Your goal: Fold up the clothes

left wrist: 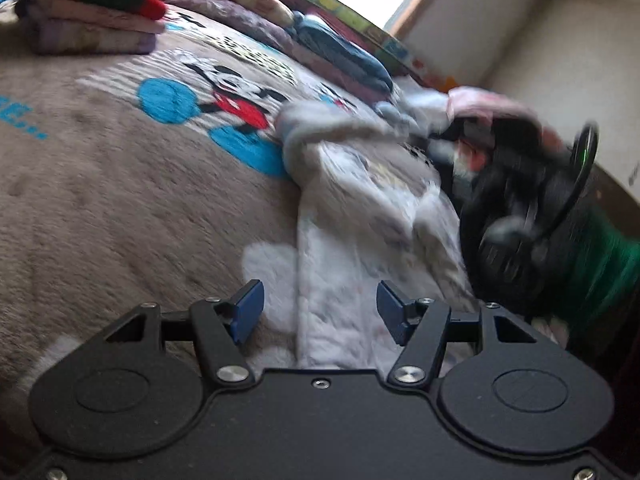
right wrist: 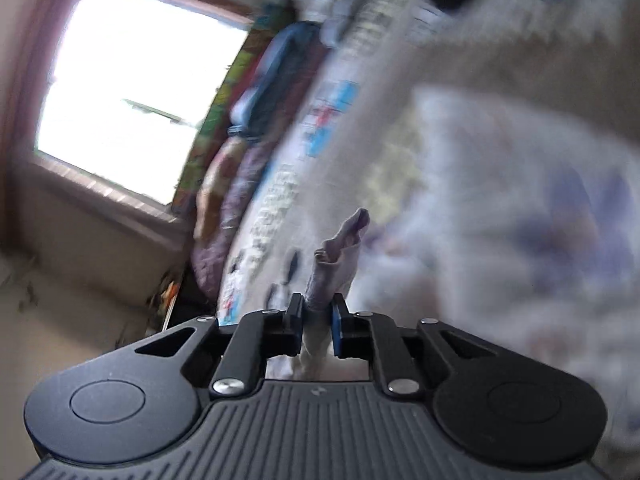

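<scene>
Right tool [right wrist: 316, 316] pinches pale garment [right wrist: 340, 248] fold.

The left gripper [left wrist: 320, 312], low in its frame, has a matte black body with two round caps, silver screws and blue pads [left wrist: 250, 308]. The right gripper [right wrist: 316, 328] is black too, with a ribbed grey plate and one blue pad. A green sleeve [left wrist: 600, 276] shows at the right edge.

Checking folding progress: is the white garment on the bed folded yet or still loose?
Still loose. The white garment lies rumpled and bunched on the blanket, one bit pinched in the right gripper.
</scene>
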### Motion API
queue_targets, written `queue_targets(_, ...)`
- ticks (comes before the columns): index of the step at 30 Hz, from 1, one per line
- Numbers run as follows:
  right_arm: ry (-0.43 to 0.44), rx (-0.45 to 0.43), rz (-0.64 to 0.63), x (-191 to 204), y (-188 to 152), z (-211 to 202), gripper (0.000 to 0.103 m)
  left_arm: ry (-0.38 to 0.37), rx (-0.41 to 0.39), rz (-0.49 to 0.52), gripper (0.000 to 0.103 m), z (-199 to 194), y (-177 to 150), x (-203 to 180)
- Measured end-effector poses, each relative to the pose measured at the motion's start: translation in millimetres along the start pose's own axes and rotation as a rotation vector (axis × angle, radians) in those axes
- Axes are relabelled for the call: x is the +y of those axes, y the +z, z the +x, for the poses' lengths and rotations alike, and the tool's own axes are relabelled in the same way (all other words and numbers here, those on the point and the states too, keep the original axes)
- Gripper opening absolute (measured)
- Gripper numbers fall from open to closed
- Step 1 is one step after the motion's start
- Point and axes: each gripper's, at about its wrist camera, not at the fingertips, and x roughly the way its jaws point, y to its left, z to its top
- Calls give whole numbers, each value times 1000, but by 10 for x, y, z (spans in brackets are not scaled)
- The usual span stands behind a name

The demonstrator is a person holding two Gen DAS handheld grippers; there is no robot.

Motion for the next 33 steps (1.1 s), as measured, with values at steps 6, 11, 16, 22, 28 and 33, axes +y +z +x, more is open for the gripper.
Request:
queue_targets(6,87,23,-231,409,424,-54,13,89,-14,232,13,48,-156,-373)
queue_targets(11,120,9,-306,566,756,-134,13,72,-49,383,7,52,-268,-683)
queue_targets(16,120,-27,-318,510,986,-311,13,69,-45,461,6,169,-323,-885)
queue_targets(22,89,-63,-295,239,1182,-478,13,64,-23,526,6,261,-410,-1075)
queue_targets(28,51,-101,-245,-102,1286,-627,13,71,12,544,6,365,-460,-1118)
queue_targets(33,18,-123,-195,-421,1281,-751,13,78,37,555,6,434,-504,-1126)
